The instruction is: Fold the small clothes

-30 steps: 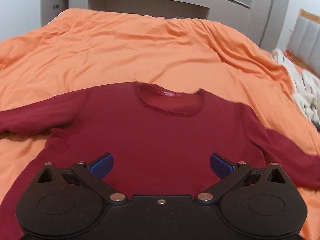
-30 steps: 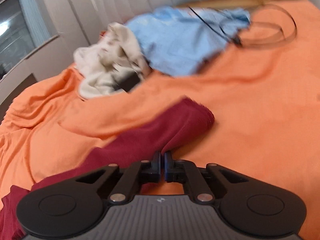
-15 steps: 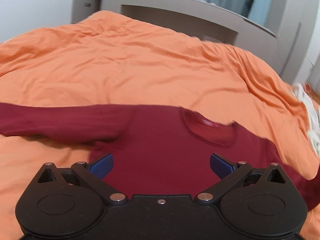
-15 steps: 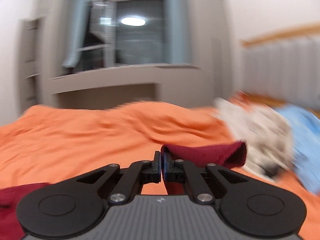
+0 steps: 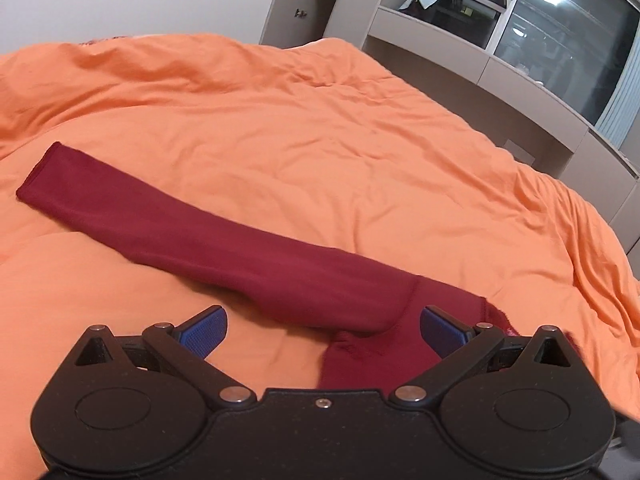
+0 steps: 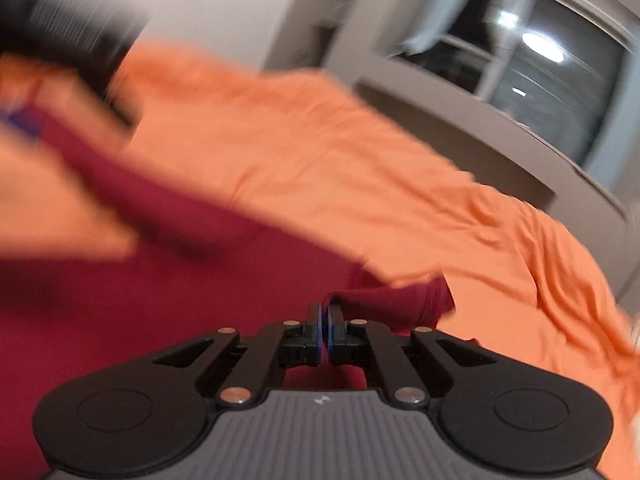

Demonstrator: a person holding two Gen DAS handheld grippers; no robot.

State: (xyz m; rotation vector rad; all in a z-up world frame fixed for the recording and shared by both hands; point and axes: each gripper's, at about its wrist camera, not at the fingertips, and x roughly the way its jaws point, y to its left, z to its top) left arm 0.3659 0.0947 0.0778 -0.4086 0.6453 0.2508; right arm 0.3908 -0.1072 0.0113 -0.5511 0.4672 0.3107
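An orange duvet (image 5: 320, 152) covers the bed from edge to edge, rumpled into soft creases, with a plain pale wall behind its far side and a grey built-in cabinet (image 5: 500, 76) with dark glass panels running along its far right edge. A dark red sweater (image 5: 280, 280) lies on the duvet. One long sleeve (image 5: 132, 216) stretches flat across the duvet away from the sweater's body, its cuff resting well short of the duvet's far side, with bare orange cloth beyond it on every side.

The left gripper (image 5: 322, 326) hangs over the sweater's shoulder, where the sleeve joins the body, its blue-padded fingers (image 5: 202, 330) spread wide and holding nothing. The right gripper (image 6: 323, 320) is clamped tight on a fold of the sweater (image 6: 200, 292), and the other cuff (image 6: 408, 298) pokes out just past its fingertips, lying over the sweater's body.

The left wrist view is sharp and takes in the whole stretched sleeve and the broad bare reach of duvet beyond the sweater. The right wrist view is smeared with blur, yet it shows the pinched cloth, the duvet (image 6: 360, 168), the cabinet (image 6: 480, 132) beyond it, and a dark blurred shape at the duvet's upper left that cannot be made out.
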